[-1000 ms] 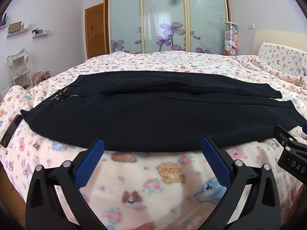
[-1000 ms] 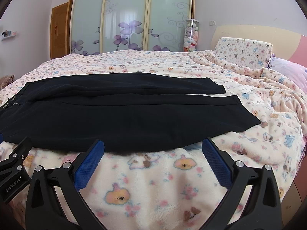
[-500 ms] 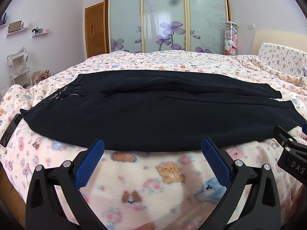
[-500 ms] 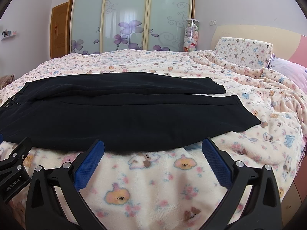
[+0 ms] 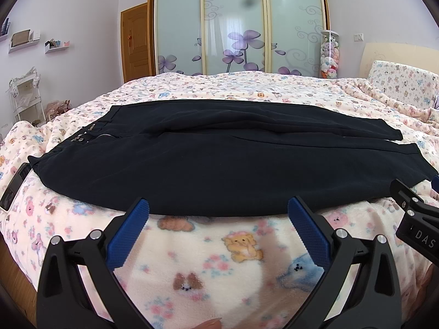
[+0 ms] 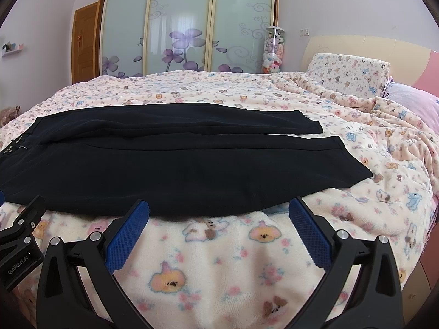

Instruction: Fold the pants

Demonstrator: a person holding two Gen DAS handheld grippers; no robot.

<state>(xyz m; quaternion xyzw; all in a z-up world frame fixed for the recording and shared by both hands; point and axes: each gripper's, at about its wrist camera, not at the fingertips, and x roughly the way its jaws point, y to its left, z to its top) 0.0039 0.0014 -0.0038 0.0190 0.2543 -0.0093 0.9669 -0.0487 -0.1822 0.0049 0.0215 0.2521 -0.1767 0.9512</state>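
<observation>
Black pants (image 5: 219, 161) lie flat across the bed, waistband at the left, both legs stretched to the right; they also show in the right wrist view (image 6: 178, 164). My left gripper (image 5: 218, 209) is open and empty, just short of the pants' near edge at its middle. My right gripper (image 6: 219, 209) is open and empty, just short of the same edge nearer the leg ends. Each gripper shows at the edge of the other's view: the right one (image 5: 414, 219) and the left one (image 6: 19, 241).
The bed (image 5: 233, 252) has a pink animal-print blanket. A black remote-like object (image 5: 13, 183) lies at the bed's left edge. A pillow (image 6: 348, 71) and headboard (image 6: 356, 45) are at the right. Sliding wardrobe doors (image 5: 236, 24) stand behind.
</observation>
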